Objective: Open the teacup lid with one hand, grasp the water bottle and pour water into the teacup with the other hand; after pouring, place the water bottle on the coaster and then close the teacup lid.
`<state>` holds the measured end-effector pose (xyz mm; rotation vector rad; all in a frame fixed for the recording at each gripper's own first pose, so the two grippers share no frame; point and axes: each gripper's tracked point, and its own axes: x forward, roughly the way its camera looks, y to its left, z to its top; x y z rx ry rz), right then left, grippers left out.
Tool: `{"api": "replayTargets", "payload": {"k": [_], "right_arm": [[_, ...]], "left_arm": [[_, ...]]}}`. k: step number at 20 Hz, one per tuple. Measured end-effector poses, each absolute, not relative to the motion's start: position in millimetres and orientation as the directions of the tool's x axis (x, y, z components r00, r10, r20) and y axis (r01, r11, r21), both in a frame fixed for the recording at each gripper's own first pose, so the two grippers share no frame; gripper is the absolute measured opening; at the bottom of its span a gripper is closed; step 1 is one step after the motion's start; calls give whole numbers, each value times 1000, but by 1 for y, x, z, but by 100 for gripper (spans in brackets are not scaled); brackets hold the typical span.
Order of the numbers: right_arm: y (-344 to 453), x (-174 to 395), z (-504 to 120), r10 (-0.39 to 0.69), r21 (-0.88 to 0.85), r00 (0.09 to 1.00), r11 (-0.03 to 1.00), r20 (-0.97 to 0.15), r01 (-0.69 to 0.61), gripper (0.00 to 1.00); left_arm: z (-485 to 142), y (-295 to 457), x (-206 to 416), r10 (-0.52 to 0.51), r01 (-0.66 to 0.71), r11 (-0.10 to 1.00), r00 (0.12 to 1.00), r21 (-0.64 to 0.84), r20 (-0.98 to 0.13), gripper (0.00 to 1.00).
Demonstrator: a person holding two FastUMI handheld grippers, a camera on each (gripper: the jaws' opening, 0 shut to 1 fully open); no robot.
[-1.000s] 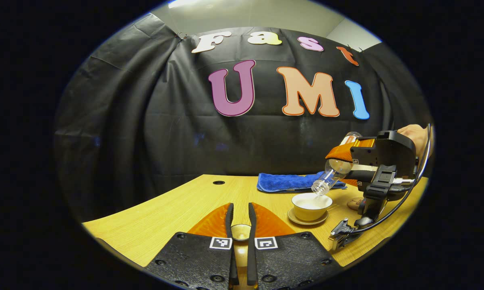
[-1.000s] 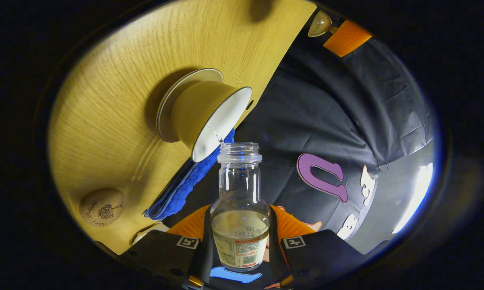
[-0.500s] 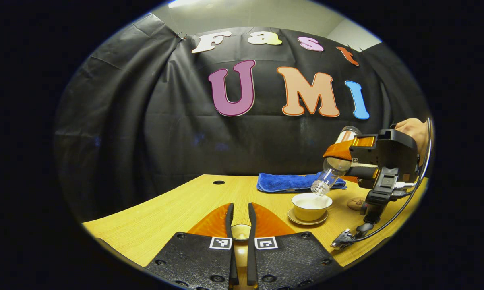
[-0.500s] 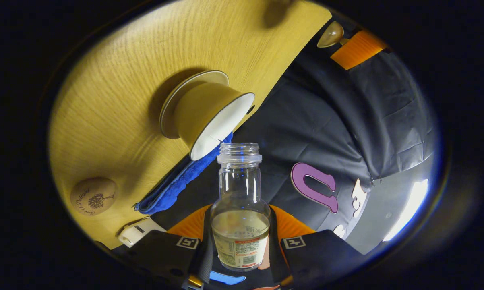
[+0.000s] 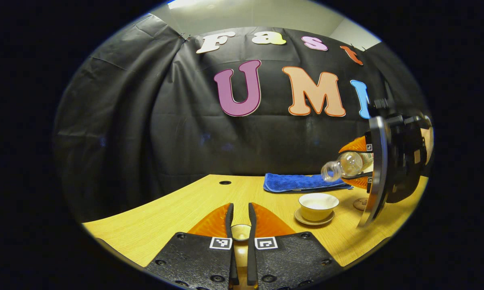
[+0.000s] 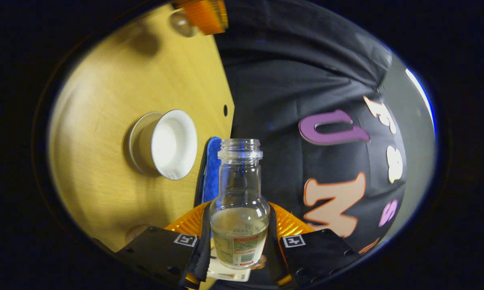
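My left gripper (image 5: 240, 210) hovers low over the table, shut on the small golden teacup lid (image 5: 240, 232), whose knob sits between the fingers. The uncovered cream teacup (image 5: 318, 204) stands on its saucer (image 5: 313, 221) at the right. Above and right of the cup, my right gripper (image 5: 367, 165) holds the clear water bottle (image 5: 344, 164) almost level, its mouth clear of the cup. In the right gripper view my right gripper (image 6: 239, 219) is shut on the bottle (image 6: 239, 193), some water pooled at its base, with the teacup (image 6: 167, 144) to the left.
A folded blue towel (image 5: 300, 182) lies at the back of the wooden table (image 5: 165, 217), behind the cup. The round wooden coaster (image 5: 360, 204) sits right of the saucer, partly hidden by the right gripper. A cable hole (image 5: 225, 182) marks the far edge.
The bottle has tipped back up from the cup's rim to near level and risen away to the right; the right gripper rolled with it. My left gripper and lid stayed put.
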<state>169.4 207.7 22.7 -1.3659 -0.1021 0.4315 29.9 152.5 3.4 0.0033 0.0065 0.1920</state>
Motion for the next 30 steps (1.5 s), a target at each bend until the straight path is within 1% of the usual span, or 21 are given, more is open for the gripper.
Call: {"api": "replayTargets", "payload": {"k": [2, 4, 5, 6, 7, 8, 10, 11, 13, 15, 18, 19, 20, 21, 22, 23, 25, 26, 27, 29, 30], "right_arm": [[196, 175, 42, 342, -832, 917, 433, -206, -348, 62], [179, 176, 57, 356, -585, 910, 699, -213, -411, 60], [168, 179, 63, 368, -439, 908, 795, -200, -419, 58], [157, 184, 62, 359, -297, 915, 867, -186, -401, 65], [149, 189, 50, 351, -173, 918, 908, -183, -381, 62], [137, 195, 42, 332, -75, 928, 934, -168, -348, 58], [103, 193, 22, 290, 75, 943, 957, -161, -281, 63], [91, 192, 18, 268, 135, 953, 959, -142, -250, 63], [74, 190, 7, 218, 189, 969, 963, -115, -194, 61], [70, 186, 2, 185, 163, 979, 972, -84, -169, 60], [77, 177, -4, 193, 112, 980, 976, -55, -186, 60], [75, 178, -7, 184, 94, 982, 980, -53, -178, 63], [75, 178, -8, 179, 86, 983, 981, -46, -174, 63], [77, 174, -11, 174, 90, 984, 981, -44, -169, 60], [78, 173, -11, 173, 100, 984, 981, -43, -168, 63], [75, 175, -11, 166, 108, 985, 981, -39, -161, 60], [74, 171, -11, 169, 111, 985, 980, -27, -165, 64], [77, 170, -12, 174, 98, 985, 980, -17, -171, 64], [76, 164, -7, 172, 79, 985, 982, -5, -171, 65], [81, 167, -11, 172, 42, 985, 984, -2, -172, 66], [84, 166, -11, 177, 29, 984, 984, -5, -176, 70]], "left_arm": [[3, 152, 30, 191, -191, 982, 982, 4, -6, 6], [3, 153, 30, 191, -191, 982, 982, 4, -6, 6], [3, 152, 31, 191, -191, 982, 982, 4, -6, 6], [3, 152, 30, 191, -191, 982, 982, 4, -5, 6], [3, 152, 30, 191, -191, 982, 982, 5, -6, 6], [2, 152, 30, 191, -191, 982, 982, 5, -4, 6], [2, 152, 31, 192, -192, 981, 981, 6, -3, 6], [3, 152, 31, 192, -192, 981, 981, 6, -4, 6], [3, 152, 31, 192, -192, 981, 981, 6, -3, 6], [3, 152, 31, 192, -192, 981, 981, 6, -3, 6], [2, 152, 31, 192, -192, 981, 981, 6, -3, 6], [2, 152, 31, 192, -192, 981, 981, 6, -3, 6], [2, 152, 31, 192, -192, 981, 981, 6, -3, 6], [3, 152, 31, 192, -192, 981, 981, 6, -3, 6], [2, 152, 31, 192, -192, 981, 981, 6, -2, 6], [2, 152, 31, 192, -192, 981, 981, 6, -3, 6], [2, 152, 31, 192, -192, 981, 981, 6, -3, 6], [2, 152, 31, 192, -192, 981, 981, 6, -2, 8], [3, 152, 31, 192, -192, 981, 981, 6, -3, 6], [3, 152, 31, 192, -192, 981, 981, 6, -3, 6], [2, 152, 31, 192, -192, 981, 981, 6, -2, 6]]}}
